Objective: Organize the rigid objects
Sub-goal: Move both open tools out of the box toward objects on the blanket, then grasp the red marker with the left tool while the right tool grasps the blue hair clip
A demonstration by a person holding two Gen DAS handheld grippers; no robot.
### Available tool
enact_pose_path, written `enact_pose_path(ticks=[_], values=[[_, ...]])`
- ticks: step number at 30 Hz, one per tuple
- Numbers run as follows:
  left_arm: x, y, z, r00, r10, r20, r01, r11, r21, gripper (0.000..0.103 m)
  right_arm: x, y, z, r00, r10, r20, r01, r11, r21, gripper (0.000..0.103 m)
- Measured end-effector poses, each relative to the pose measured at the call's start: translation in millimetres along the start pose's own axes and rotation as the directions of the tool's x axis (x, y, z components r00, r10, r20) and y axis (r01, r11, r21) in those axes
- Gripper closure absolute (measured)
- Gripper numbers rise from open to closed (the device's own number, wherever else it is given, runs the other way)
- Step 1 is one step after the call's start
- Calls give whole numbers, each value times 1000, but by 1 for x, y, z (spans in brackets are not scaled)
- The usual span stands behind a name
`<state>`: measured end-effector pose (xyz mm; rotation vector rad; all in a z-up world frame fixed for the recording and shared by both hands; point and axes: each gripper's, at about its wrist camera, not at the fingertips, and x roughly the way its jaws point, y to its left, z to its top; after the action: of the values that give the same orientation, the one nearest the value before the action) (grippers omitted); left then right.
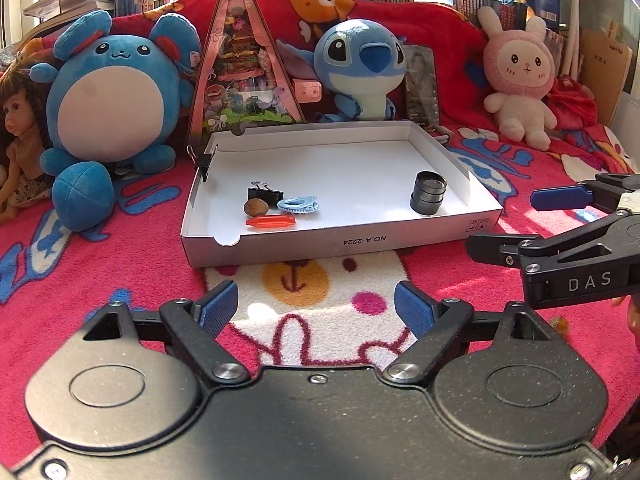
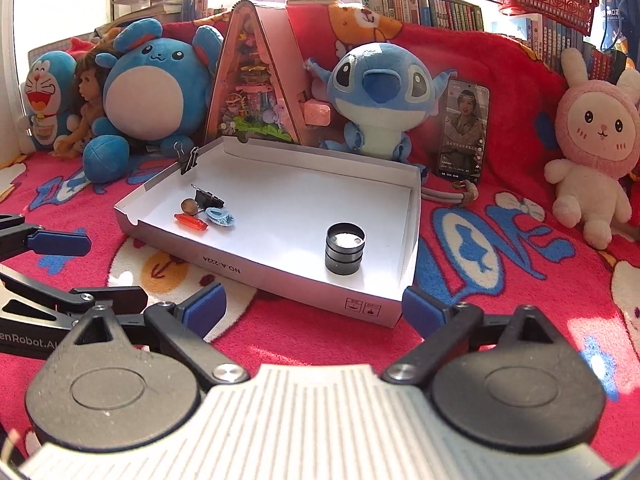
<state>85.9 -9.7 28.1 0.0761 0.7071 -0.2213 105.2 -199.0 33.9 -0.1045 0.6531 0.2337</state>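
Note:
A shallow white box (image 1: pixel 224 240) (image 2: pixel 280 276) lies on the red blanket. In it lie a black binder clip (image 1: pixel 264 193) (image 2: pixel 208 199), a brown nut (image 1: pixel 255 207) (image 2: pixel 189 205), a light blue hair clip (image 1: pixel 298 204) (image 2: pixel 220 216), an orange tube (image 1: pixel 271 222) (image 2: pixel 191 222) and a black stacked cylinder (image 1: pixel 428 198) (image 2: pixel 345 248). My left gripper (image 1: pixel 316 306) is open and empty in front of the box. My right gripper (image 2: pixel 314 308) is open and empty at the box's near right corner; it also shows in the left wrist view (image 1: pixel 516 220).
Another binder clip (image 1: pixel 204 164) (image 2: pixel 188 162) grips the box's left wall. Plush toys, a doll (image 1: pixel 18 136), a triangular toy pack (image 1: pixel 244 68) and a phone (image 2: pixel 464 130) stand behind the box. A cord (image 2: pixel 448 196) lies by its far right corner.

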Motion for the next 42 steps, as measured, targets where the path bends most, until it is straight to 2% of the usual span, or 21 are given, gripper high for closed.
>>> enact_pose_path(ticks=[5, 16, 22, 30, 32, 37, 42], values=[[-14, -13, -18, 1000, -8, 13, 8, 999, 46, 18, -17, 2, -18, 1000, 20, 13, -20, 1000, -2, 3], [-35, -31, -56, 999, -47, -10, 48, 995, 88, 19, -38, -10, -50, 998, 36, 42, -39, 997, 66, 2], [-41, -36, -70, 994, -107, -27, 109, 990, 88, 33, -42, -16, -62, 999, 8, 32, -10, 997, 73, 2], [-42, -45, -73, 992, -126, -14, 126, 986, 105, 47, -43, -18, -68, 1000, 3, 29, -6, 995, 95, 2], [-41, -46, -72, 992, -126, -10, 126, 986, 106, 54, -43, -17, -68, 1000, 3, 28, -5, 996, 92, 2], [-35, -44, -71, 995, -99, -12, 100, 989, 111, 60, -43, -16, -70, 1000, 8, 27, -10, 996, 91, 2], [-35, -34, -73, 993, -112, -35, 115, 989, 90, 61, -44, -15, -73, 1000, 8, 27, -11, 995, 96, 2]])
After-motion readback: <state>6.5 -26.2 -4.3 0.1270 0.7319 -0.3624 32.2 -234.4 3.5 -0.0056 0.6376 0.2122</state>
